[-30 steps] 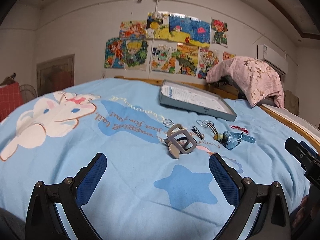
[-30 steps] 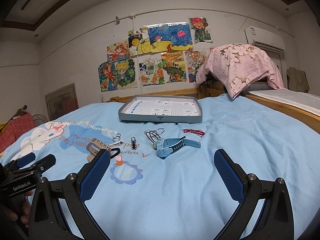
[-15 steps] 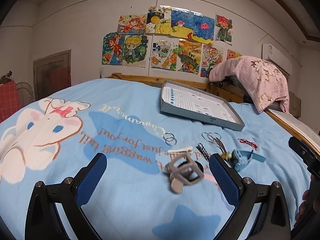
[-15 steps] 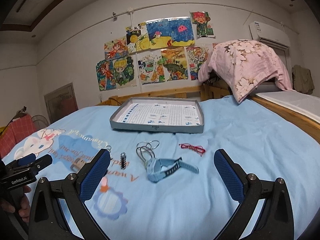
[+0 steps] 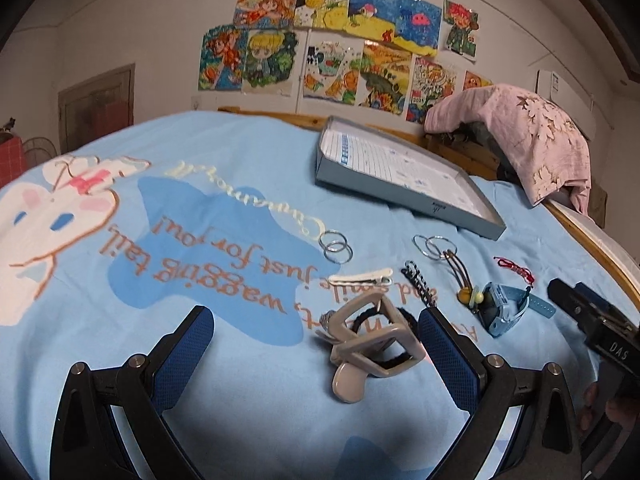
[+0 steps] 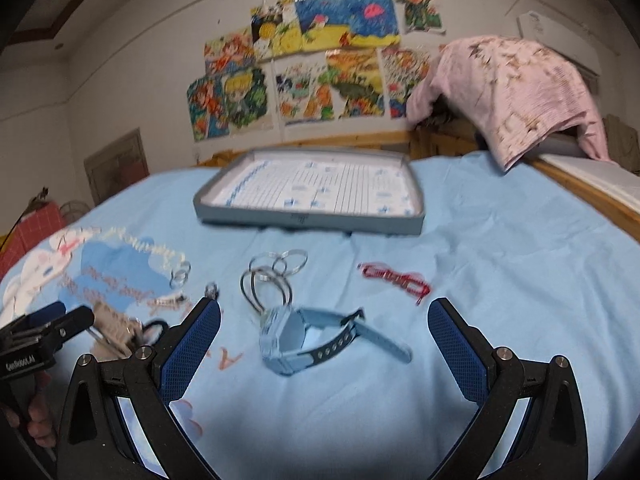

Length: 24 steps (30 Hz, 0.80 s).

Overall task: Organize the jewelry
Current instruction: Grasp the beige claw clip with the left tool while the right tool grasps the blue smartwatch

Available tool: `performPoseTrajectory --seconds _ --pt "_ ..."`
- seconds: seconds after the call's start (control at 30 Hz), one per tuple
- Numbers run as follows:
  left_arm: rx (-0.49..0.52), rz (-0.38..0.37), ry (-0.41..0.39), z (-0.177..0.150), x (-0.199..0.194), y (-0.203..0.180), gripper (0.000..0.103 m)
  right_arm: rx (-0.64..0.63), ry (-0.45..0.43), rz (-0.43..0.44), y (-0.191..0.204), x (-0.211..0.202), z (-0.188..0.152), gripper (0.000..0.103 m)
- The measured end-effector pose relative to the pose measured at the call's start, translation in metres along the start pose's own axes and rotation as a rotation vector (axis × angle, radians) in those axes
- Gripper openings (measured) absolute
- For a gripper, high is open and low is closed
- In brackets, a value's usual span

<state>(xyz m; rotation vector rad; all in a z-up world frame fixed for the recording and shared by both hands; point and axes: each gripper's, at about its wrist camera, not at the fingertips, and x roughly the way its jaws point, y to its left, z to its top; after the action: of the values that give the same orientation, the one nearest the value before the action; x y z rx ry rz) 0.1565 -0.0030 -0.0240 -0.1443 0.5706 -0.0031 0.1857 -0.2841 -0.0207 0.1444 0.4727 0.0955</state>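
Apparently untouched, the beige hair claw (image 5: pixel 370 340) is seen lying on the blue bedsheet (image 5: pixel 240 160) between the spread fingers of the left gripper (image 5: pixel 314 344); the blue watch (image 6: pixel 296 338) lies likewise before the open right gripper (image 6: pixel 324 340).

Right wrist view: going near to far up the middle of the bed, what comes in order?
Blue watch → bunch of metal rings → grey tray → wooden bed rail → drawings on the wall.
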Motion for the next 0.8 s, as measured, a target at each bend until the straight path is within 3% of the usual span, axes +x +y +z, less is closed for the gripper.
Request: performPoseTrajectory --seconds 0.13,0.43,0.8 --pt "0.004 -0.007 0.019 -0.002 0.007 -0.002 0.103 -0.004 0.076 0.032 0.0 0.022 -0.004 0.102" --pt "0.063 -0.074 0.067 -0.007 0.022 -0.018 0.083 -0.009 0.151 0.037 0.001 0.048 -0.014 0.102" --pt "0.055 -0.133 0.129 -0.01 0.04 -0.021 0.058 0.0 0.239 -0.009 -0.005 0.079 -0.015 0.102"
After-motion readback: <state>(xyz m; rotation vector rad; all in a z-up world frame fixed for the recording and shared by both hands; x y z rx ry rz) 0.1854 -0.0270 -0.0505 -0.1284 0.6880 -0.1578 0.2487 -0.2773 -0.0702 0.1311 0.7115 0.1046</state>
